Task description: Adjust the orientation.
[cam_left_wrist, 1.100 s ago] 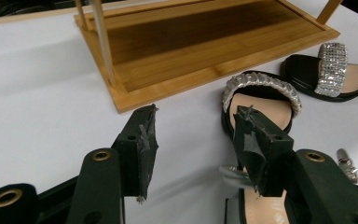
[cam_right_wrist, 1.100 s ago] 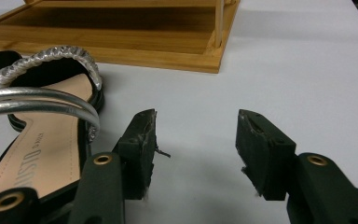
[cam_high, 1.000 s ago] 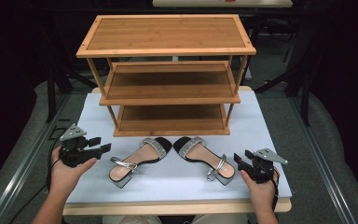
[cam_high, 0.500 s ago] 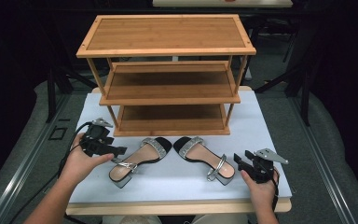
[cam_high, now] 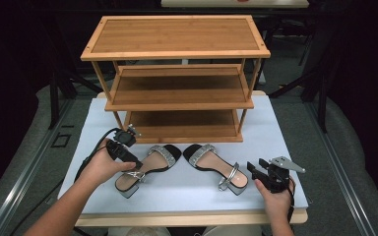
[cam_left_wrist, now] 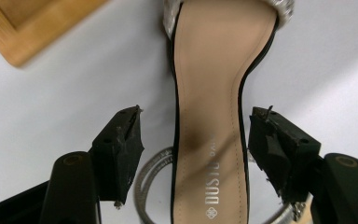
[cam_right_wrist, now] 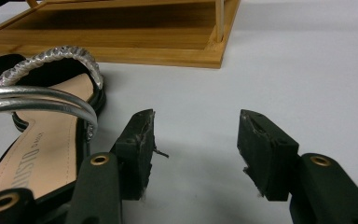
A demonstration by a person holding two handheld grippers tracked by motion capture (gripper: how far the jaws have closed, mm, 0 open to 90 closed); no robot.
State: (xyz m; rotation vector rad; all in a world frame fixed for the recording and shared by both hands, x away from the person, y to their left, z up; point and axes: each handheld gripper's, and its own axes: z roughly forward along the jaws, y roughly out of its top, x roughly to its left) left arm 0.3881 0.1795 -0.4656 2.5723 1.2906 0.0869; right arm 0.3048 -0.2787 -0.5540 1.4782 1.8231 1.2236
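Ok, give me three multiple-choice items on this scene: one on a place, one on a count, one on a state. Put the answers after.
1. Where is the left hand-held gripper?
A. Over the left sandal, with a jaw on each side of its sole
B. On the top shelf of the rack
C. Beside the right sandal's heel

2. How many shelves does the wooden rack have?
A. Two
B. Three
C. Five

3. What state is the right hand-held gripper in?
A. Shut on a strap
B. Shut on nothing
C. Open, nothing between its jaws

Answers: 1 A, the left gripper view shows the insole running between the two jaws. 2 B, the high view shows a top, a middle and a bottom board. 3 C, the right gripper view shows bare white table in the gap, the right sandal lying off to one side.
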